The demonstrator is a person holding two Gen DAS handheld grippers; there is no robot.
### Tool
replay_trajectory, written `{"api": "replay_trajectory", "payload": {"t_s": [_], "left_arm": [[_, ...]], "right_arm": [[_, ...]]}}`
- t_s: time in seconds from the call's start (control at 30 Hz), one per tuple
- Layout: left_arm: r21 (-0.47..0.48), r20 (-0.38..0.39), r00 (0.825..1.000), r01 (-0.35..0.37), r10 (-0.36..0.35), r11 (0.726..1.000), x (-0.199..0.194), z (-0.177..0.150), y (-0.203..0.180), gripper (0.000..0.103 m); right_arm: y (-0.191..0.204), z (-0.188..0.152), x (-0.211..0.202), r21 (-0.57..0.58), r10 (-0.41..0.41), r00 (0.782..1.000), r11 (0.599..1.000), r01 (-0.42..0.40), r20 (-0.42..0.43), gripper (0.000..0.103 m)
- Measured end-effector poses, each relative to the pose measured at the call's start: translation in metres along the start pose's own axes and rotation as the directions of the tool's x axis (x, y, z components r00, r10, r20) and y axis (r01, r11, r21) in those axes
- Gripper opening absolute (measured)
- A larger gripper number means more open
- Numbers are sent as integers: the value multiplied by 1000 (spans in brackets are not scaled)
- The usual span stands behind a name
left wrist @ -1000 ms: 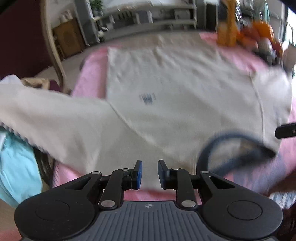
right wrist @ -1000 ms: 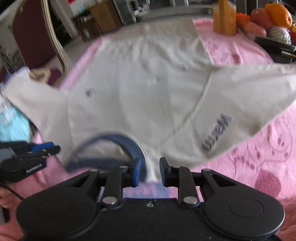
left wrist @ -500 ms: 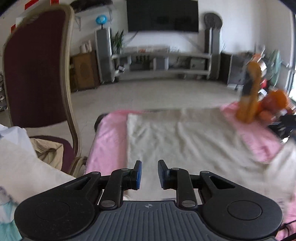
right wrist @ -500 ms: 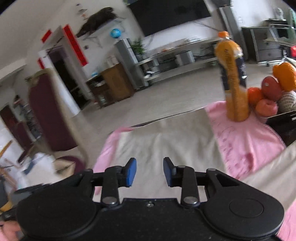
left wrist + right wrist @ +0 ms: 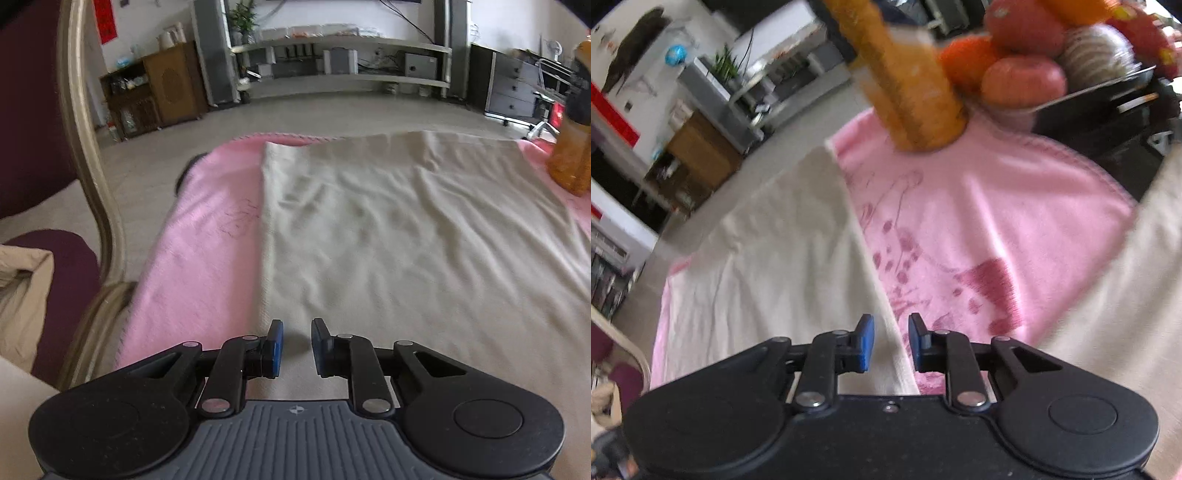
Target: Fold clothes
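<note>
A cream shirt [image 5: 388,240] lies spread flat on a pink blanket [image 5: 207,258]. My left gripper [image 5: 297,343] hovers low over the shirt's left side edge. Its jaws are closing to a narrow gap, with no cloth pinched between the blue pads. In the right wrist view, the shirt [image 5: 768,266] fills the left half and one cream sleeve [image 5: 1126,314] spreads at the right. My right gripper [image 5: 891,341] hangs over the shirt's right side edge where it meets the blanket [image 5: 979,221]. Its jaws are also closing, with nothing gripped.
An orange drink bottle [image 5: 912,85] stands on the blanket's far right corner, beside a bowl of fruit [image 5: 1023,74]. The same bottle [image 5: 570,147] shows in the left wrist view. A maroon chair with a gilt frame [image 5: 85,155] stands left of the table, beige cloth [image 5: 18,288] on its seat.
Both grippers left the dark collar at the near end and moved forward along the shirt, one to each side edge. The right view has tilted and the bottle is much closer.
</note>
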State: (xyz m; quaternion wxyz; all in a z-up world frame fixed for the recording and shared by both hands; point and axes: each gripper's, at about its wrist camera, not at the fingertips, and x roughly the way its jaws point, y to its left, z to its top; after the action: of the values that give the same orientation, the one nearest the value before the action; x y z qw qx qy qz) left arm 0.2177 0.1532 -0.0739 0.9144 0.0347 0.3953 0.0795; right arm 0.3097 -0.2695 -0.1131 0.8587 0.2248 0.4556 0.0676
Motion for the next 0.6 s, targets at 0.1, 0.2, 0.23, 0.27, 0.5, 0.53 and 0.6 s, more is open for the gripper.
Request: {"api": "replay_trajectory", "payload": {"t_s": [0.1, 0.2, 0.23, 0.27, 0.5, 0.53, 0.6], "left_arm": [[17, 2, 999, -50, 50, 999, 5, 3, 4, 18], [37, -17, 998, -64, 64, 997, 11, 3, 5, 19], [43, -23, 997, -68, 69, 997, 13, 3, 6, 19], [49, -29, 997, -72, 73, 996, 14, 3, 6, 19], [62, -41, 996, -79, 82, 995, 14, 3, 5, 19], [61, -41, 996, -79, 82, 995, 14, 3, 5, 19], [59, -42, 996, -82, 84, 995, 15, 3, 5, 19]], "right_arm": [[11, -1, 11, -103, -16, 1000, 995, 17, 8, 21], [19, 0, 19, -169, -38, 999, 985, 40, 18, 21], [20, -1, 18, -185, -40, 999, 982, 45, 29, 20], [21, -2, 17, -196, -43, 998, 979, 49, 37, 20], [21, -1, 15, -171, -101, 993, 979, 111, 66, 4], [22, -2, 16, -176, -114, 991, 976, 125, 73, 3], [25, -4, 16, -187, -140, 986, 970, 154, 89, 4]]}}
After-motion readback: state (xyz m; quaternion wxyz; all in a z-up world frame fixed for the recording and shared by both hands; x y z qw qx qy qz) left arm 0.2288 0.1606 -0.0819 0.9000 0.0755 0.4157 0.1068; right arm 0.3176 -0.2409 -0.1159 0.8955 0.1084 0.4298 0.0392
